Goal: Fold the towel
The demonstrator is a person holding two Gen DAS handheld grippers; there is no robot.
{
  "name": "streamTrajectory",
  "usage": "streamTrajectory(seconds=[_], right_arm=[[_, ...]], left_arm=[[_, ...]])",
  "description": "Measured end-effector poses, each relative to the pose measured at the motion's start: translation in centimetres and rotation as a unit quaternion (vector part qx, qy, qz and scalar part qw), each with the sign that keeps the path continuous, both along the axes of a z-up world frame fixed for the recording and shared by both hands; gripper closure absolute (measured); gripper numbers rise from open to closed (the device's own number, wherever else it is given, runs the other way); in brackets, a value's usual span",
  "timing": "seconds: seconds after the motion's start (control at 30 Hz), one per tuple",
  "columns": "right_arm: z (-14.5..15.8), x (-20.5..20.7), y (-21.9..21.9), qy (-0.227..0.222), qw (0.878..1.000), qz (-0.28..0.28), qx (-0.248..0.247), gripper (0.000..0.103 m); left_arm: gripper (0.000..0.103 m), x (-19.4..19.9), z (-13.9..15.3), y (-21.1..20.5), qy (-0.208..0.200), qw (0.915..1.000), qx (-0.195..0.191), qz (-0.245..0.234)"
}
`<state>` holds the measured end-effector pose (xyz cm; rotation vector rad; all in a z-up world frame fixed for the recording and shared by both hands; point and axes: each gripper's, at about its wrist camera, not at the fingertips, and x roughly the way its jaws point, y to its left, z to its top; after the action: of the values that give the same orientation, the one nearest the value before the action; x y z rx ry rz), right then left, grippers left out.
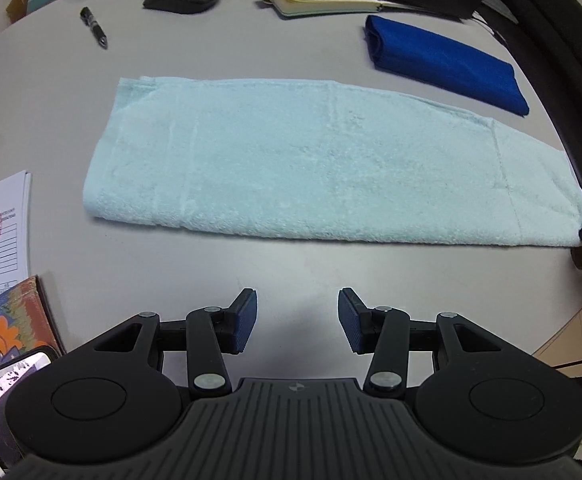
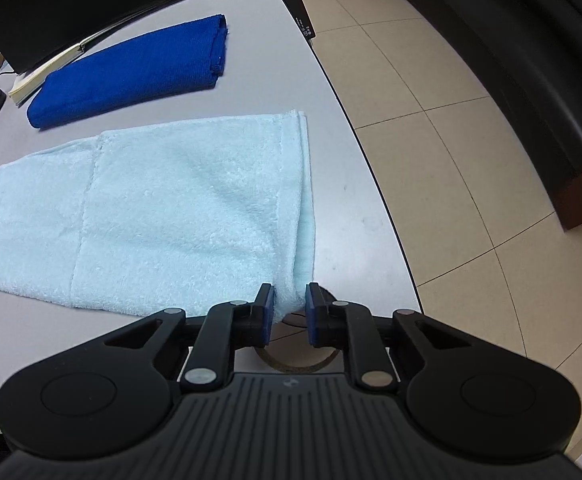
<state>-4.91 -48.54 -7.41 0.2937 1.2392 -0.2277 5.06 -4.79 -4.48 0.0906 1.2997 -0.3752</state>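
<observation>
My left hand-held gripper (image 1: 297, 320) hovers released; light blue towel (image 1: 311, 168) lies flat on the bench (image 1: 51, 92) ahead. Right hand-held gripper (image 2: 289, 312) pinches the towel's near corner.

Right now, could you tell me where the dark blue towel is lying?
The dark blue towel lies folded on the desk just beyond the light blue towel, beside the open notebook.

Pale blue towel (image 1: 311, 164), folded lengthwise, flat on table.
</observation>
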Motion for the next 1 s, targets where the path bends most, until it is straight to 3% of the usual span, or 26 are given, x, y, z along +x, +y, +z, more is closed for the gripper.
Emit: streamTrajectory(seconds=[0.3,0.5,0.73,1.0], right_arm=[[2.5,-0.6,0.9,-0.015,0.999,0.036,-0.025,0.071],[3.6,-0.6,0.7,-0.016,0.991,0.129,-0.042,0.069],[3.6,0.7,-1.2,-0.027,0.965,0.254,-0.052,0.069],[4.1,3.2,-3.5,-0.040,0.925,0.373,-0.052,0.069]], left_arm=[[0.055,-1.9,0.7,-3.3,-0.003,0.9992,-0.019,-0.034],[0.055,-4.4,0.4,-6.7,-0.001,0.9995,-0.017,-0.026],[0.055,-8.1,-0.2,-11.3,0.001,0.9991,-0.021,0.037],[0.055,-12.6,-0.1,-16.8,0.007,0.9890,-0.047,0.140]])
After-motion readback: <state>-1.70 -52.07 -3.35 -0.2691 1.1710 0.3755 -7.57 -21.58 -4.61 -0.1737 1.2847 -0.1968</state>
